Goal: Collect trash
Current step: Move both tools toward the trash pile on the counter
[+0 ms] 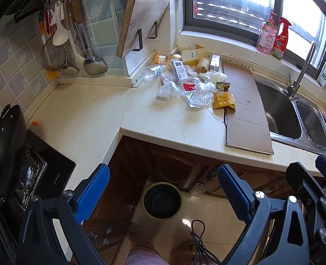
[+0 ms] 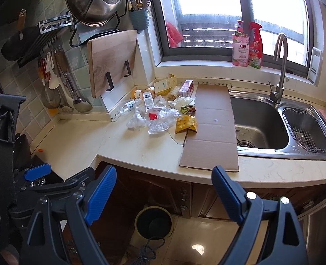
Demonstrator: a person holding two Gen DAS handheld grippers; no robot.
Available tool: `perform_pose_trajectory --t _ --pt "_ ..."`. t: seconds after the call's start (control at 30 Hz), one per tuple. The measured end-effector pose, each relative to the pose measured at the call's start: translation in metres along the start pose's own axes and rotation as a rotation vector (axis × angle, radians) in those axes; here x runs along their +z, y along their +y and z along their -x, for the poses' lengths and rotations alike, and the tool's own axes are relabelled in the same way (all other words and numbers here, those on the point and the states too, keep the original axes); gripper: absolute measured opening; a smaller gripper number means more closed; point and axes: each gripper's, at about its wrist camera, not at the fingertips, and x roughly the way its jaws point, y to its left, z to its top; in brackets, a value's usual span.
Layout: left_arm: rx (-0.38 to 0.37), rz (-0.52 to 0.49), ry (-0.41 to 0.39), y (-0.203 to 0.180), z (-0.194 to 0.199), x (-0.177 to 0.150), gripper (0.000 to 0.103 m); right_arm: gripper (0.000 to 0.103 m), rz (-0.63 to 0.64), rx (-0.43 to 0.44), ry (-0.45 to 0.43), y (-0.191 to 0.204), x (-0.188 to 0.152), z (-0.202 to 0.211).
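Sunlit corner kitchen, cream stone bench (image 2: 79,141) wrapping under a window beside a steel sink (image 2: 262,121).

Hanging wide open and empty, out over the floor short of the bench edge: left gripper (image 1: 163,196), blue pads spread. Likewise gaping and holding nothing: right gripper (image 2: 163,195), just alongside.

Sitting directly below and between the pads, on the tiled floor against the wooden cabinet: round dark waste bin with pale rim (image 2: 153,223).

Lying well beyond, in the back corner of the bench under the leaning wooden cutting board (image 2: 112,61): heap of mixed trash. Spilling nearest: yellow crinkled snack packet (image 2: 185,124), half overlapping a flat brown cardboard sheet (image 2: 211,130); crumpled clear plastic film (image 2: 159,126); a clear plastic cup with red label (image 1: 190,84); farther back, an empty clear plastic bottle on its side (image 1: 152,71) and small white carton with barcode (image 1: 179,69).

Likely handling light and flimsy throughout: film and packet soft and slippery, best pinched at a bunched fold or sealed edge; bottle round and prone to rolling, best taken across the body; carton stiff enough for squeezing on its flat faces.
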Motion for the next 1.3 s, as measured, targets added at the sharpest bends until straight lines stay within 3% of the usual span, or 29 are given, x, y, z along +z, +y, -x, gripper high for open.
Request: perform_pose_trajectory --t 0.33,0.93,1.3 --pt "-0.011 0.026 -0.012 -0.008 0.006 -0.006 0.098 0.089 0.016 -0.002 -0.008 -0.003 -0.002 0.004" --pt "0.051 0.049 -0.033 -0.016 0.022 -0.015 0.098 0.089 0.057 0.058 -0.013 -0.012 -0.001 0.009" --pt "0.05 0.048 0.011 -0.007 0.022 -0.011 0.098 0.089 0.102 0.087 -0.018 -0.016 0.006 0.006"
